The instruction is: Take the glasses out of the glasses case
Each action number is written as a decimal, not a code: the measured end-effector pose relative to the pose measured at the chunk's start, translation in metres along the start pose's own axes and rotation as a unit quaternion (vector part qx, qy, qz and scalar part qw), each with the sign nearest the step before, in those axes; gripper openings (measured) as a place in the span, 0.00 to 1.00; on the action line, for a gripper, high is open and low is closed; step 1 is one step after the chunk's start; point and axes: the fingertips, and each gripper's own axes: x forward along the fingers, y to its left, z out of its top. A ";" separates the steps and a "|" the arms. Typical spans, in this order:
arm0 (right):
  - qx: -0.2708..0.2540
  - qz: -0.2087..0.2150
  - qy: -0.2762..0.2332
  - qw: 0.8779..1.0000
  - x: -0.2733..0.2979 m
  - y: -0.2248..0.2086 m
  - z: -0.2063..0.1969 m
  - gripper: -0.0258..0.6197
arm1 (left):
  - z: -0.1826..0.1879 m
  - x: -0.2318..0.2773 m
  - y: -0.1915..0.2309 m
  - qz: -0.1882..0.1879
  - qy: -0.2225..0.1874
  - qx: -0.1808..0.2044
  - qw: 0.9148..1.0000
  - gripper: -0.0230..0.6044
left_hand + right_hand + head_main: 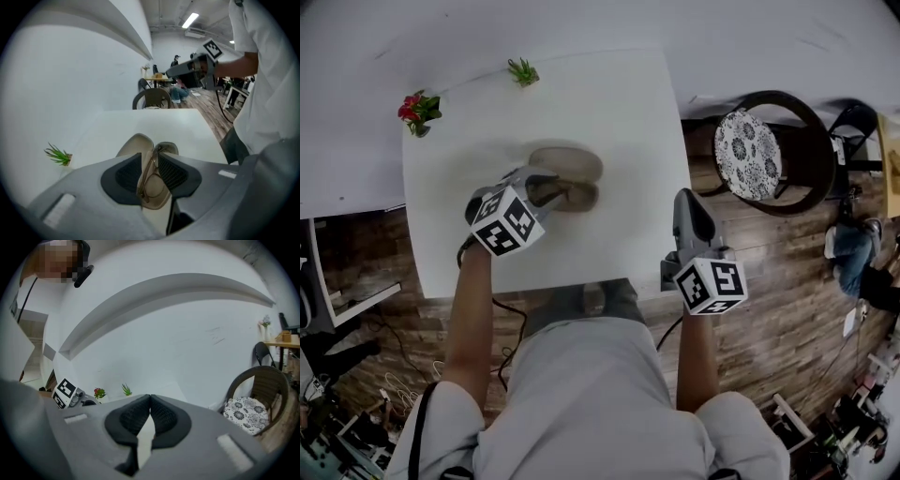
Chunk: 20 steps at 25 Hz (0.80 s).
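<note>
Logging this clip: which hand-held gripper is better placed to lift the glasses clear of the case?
Left. The left hand-held gripper is shut on the glasses at the open case; the right hand-held gripper is shut on nothing, off near the right edge of the table.

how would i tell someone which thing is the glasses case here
Start at the white table: near its middle, just ahead of the left gripper, lies the glasses case. It is a tan, rounded shell lying open, with the glasses held in that gripper's jaws right by it. Its neighbours, a red-flowered plant and a green plant, are tiny and sit along the far edge.
</note>
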 end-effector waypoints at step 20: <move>0.006 -0.045 0.027 0.999 -0.011 -0.024 -0.025 0.04 | -0.044 0.080 -0.007 -0.060 0.113 0.125 0.984 0.09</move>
